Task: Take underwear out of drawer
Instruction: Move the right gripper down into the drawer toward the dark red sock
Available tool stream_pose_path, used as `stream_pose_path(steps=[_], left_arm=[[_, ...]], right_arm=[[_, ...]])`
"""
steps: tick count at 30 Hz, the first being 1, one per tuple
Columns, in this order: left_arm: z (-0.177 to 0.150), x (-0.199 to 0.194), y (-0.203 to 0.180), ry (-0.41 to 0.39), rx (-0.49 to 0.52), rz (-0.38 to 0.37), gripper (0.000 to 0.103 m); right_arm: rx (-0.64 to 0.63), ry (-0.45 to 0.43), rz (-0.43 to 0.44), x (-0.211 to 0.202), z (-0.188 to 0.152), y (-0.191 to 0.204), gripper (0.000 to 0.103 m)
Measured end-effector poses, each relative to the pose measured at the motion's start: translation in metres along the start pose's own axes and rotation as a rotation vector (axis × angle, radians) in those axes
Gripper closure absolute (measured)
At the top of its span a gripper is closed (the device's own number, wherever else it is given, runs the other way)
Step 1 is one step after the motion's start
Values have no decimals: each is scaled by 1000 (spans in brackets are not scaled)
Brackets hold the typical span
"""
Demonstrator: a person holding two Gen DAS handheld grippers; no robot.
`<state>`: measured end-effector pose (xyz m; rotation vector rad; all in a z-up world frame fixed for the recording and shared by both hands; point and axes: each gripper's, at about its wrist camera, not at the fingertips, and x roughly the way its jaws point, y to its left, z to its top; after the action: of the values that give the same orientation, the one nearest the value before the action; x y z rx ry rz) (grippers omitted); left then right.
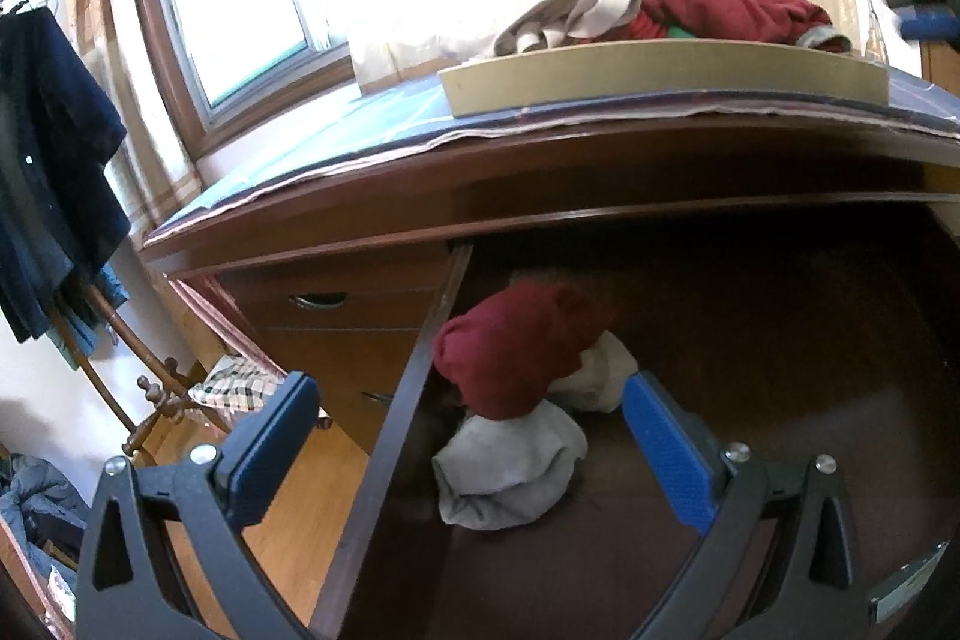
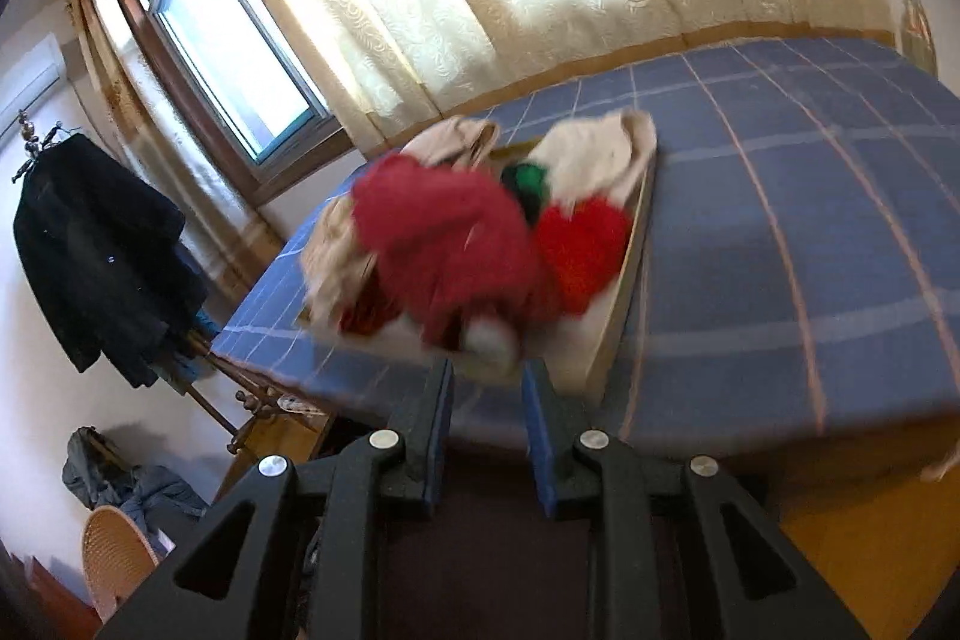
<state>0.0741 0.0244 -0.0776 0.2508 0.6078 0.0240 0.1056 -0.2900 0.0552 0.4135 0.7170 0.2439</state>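
1. Left gripper (image 1: 468,445): we find its blue-padded fingers (image 1: 669,451) spread wide with nothing between them, poised over the open drawer (image 1: 408,400) in the lower half of the left wrist view.
2. Underwear remaining in the drawer: a dark red piece (image 1: 516,346) at centre frame, lying on a grey piece (image 1: 510,472), with a paler one (image 1: 600,370) just to its right.
3. Right gripper (image 2: 486,376): fingers drawn nearly together at lower centre of the right wrist view; a dark red garment (image 2: 444,244) bunches right at the tips. The picture is blurred, so we cannot tell whether it is pinched or only lies beyond them.
4. Tray (image 2: 630,268) on the blue checked tabletop (image 2: 780,232): centre frame, already heaped with beige, red and green pieces.
5. Step in hand, as we judge: one piece arriving at the tray, three left below.
6. Next move calls for lowering the left fingers around the red piece and closing.
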Motion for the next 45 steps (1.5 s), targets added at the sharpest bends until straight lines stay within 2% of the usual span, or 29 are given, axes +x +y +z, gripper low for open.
stream_pose_path(steps=[3,7,13,16,19,21,23,28,31,34,36,40,42,45], left_arm=[[0,1,1,-2,-9,5,0],[0,1,2,-10,-14,2,0],[-3,-3,1,-29,-6,1,0],[-3,-3,2,-33,-20,-4,0],[-3,-4,3,-36,-23,-1,0],[-3,-4,2,-34,-23,-1,0],[-3,-4,3,-34,-24,1,0],[-3,-4,3,-35,-24,-2,0],[-3,-6,7,-47,-39,-28,0],[-3,-12,22,-58,-125,-75,0],[-3,-12,30,-43,-166,-80,0],[-3,-19,41,-28,-176,-12,0],[-3,-24,45,-36,-162,14,0],[-3,-23,50,-3,-134,43,0]], right_arm=[[-54,24,-40,1,-41,17,76],[-107,94,-76,30,-78,32,76],[-44,186,-92,68,-115,18,76],[-43,196,-110,78,-122,11,76],[-19,197,-77,80,-122,6,76],[-33,194,-87,81,-122,9,72],[-24,214,-61,84,-123,9,69],[-38,239,-64,87,-126,16,69],[-71,282,-60,94,-126,23,68],[-118,364,-37,109,-125,34,68],[-168,420,-21,119,-124,44,68],[-349,486,-17,134,-121,69,68],[-442,496,-17,140,-121,81,68],[-576,494,8,153,-123,101,68]])
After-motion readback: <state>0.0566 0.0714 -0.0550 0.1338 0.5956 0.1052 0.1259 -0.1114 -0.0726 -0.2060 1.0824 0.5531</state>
